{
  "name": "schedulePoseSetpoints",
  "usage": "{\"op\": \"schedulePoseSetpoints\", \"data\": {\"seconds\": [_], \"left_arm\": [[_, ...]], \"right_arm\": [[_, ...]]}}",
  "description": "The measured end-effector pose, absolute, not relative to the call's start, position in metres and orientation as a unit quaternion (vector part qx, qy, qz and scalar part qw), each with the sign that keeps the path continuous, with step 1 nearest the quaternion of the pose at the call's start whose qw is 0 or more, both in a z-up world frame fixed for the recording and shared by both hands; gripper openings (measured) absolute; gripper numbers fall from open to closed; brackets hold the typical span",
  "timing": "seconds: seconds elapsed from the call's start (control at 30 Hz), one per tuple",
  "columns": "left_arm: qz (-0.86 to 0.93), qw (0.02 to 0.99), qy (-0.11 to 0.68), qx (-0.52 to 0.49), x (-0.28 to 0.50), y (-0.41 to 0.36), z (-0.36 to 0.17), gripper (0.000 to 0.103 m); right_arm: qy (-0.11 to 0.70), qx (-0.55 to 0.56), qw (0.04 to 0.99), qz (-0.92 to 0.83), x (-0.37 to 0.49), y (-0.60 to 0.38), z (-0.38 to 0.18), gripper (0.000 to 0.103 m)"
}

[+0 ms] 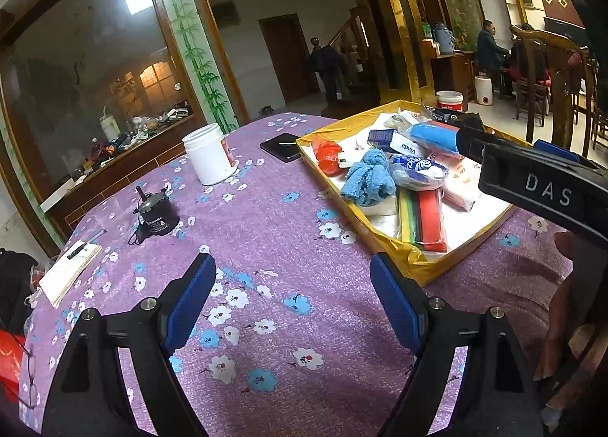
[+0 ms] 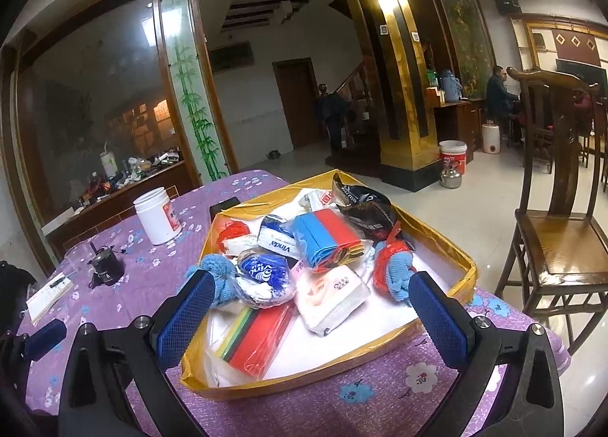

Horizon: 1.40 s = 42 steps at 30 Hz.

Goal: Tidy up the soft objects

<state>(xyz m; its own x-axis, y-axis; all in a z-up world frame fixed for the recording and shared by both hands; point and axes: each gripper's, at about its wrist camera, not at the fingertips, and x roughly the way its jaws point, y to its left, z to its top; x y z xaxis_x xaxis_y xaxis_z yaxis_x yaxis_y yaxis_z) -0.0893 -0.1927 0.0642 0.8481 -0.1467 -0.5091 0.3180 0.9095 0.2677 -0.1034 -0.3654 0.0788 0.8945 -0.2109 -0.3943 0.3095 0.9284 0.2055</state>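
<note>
Soft packs heaped in tray (image 2: 437,326), tissue pack (image 2: 330,296) nearest. Right gripper (image 2: 311,319) gaping empty above heap; left gripper (image 1: 292,300) wide, empty, over cloth (image 1: 266,239). Light, squashy, slippery wrap; best pinched across middle.

A large hall of a home or small eatery. A round table (image 1: 288,247) wears a purple floral cloth. Beyond it stand carved wooden chairs (image 2: 554,216), a gold-clad pillar (image 2: 399,68), a staircase (image 2: 353,87), a bamboo-painted glass partition (image 2: 190,76) and people seated at another table (image 2: 501,98).
</note>
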Motion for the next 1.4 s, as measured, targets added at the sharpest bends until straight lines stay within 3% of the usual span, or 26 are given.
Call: {"op": "schedulePoseSetpoints", "data": {"seconds": [1.4], "left_arm": [[-0.121,0.941,0.254,0.185,-0.0890,-0.1939,0.0613,0.084]], "right_arm": [[0.203,0.129,0.963,-0.121,-0.0965,-0.3647,0.0712,0.103]]}}
